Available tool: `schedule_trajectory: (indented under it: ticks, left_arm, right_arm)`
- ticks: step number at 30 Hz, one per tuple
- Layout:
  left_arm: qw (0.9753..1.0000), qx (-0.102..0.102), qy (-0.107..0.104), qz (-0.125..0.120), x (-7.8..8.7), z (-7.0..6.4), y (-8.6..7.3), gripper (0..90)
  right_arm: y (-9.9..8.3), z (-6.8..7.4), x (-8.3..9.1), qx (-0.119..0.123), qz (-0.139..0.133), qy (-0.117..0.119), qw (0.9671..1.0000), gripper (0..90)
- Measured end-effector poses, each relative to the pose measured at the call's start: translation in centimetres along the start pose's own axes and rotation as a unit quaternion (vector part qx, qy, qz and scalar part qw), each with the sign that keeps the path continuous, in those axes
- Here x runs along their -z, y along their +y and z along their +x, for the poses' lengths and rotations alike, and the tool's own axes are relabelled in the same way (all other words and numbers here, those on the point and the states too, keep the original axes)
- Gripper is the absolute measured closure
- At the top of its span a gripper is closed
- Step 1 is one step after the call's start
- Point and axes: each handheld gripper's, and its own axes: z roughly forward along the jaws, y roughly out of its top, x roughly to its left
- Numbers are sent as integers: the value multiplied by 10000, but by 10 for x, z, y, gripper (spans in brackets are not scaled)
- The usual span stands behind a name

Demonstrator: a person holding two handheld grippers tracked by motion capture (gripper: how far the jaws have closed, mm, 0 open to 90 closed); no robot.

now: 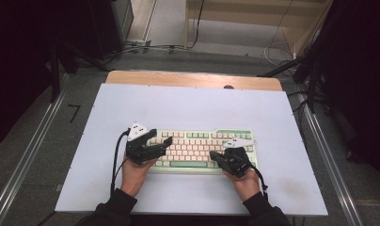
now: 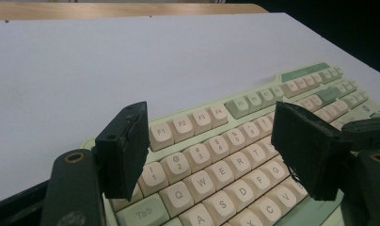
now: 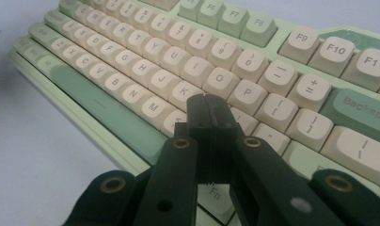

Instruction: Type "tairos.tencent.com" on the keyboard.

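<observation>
A pale green mechanical keyboard with cream keycaps [image 1: 202, 149] is seen lying flat near the front middle of a white-topped counter [image 1: 188, 108]. The left hand-held gripper [image 1: 156, 144] is held over the keyboard's left end with its jaws spread wide; in the left gripper view [image 2: 209, 150] they straddle the number and letter rows without touching a key. The right hand-held gripper [image 1: 215, 156] is poised low over the right half; in the right gripper view [image 3: 209, 110] its jaws are pressed together into one tip just above the keys beside K and M. No key is visibly pressed, so typing is judged barely begun.
</observation>
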Motion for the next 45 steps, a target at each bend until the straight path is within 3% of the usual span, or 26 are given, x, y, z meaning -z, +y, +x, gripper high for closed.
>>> schedule_trajectory:
  ticks: [9,12,16,18,20,23,27,32,39,42,45]
  left_arm:
    - [10000,-21,-14,8,0,-1,0,289]
    - [10000,-4,-19,-19,1,0,0,289]
    - [10000,-9,-24,6,0,0,0,289]
    - [10000,-4,-28,-14,0,0,0,288]
    - [10000,-1,-33,-11,0,0,0,288]
    - [10000,-31,-29,23,-1,-1,-1,289]
    - [10000,-34,-67,33,-1,-1,-1,302]
    - [9992,-61,-377,112,-1,-3,-1,453]
    - [9947,-24,-971,325,-4,-5,-2,882]
    - [9932,-98,-1048,494,-6,-8,-3,900]
    - [9923,-250,-989,702,-9,-12,-6,900]
  right_arm:
    - [-1,0,-4,13,101,-14,9999,876]
    - [2,-1,6,-51,-302,52,9995,869]
    - [5,-7,22,-217,-884,153,9957,666]
    - [6,-10,28,-269,-1094,17,9936,459]
    - [7,-14,32,-316,-1221,-140,9919,326]
    - [6,-19,34,-400,-1298,-222,9905,261]
    - [7,-23,34,-464,-1292,-358,9899,244]
    - [7,-25,34,-517,-1247,-380,9901,241]
    - [7,-25,32,-501,-1186,-385,9909,241]
    - [7,-24,31,-478,-1157,-382,9914,241]
    - [6,-23,30,-456,-1102,-378,9921,241]
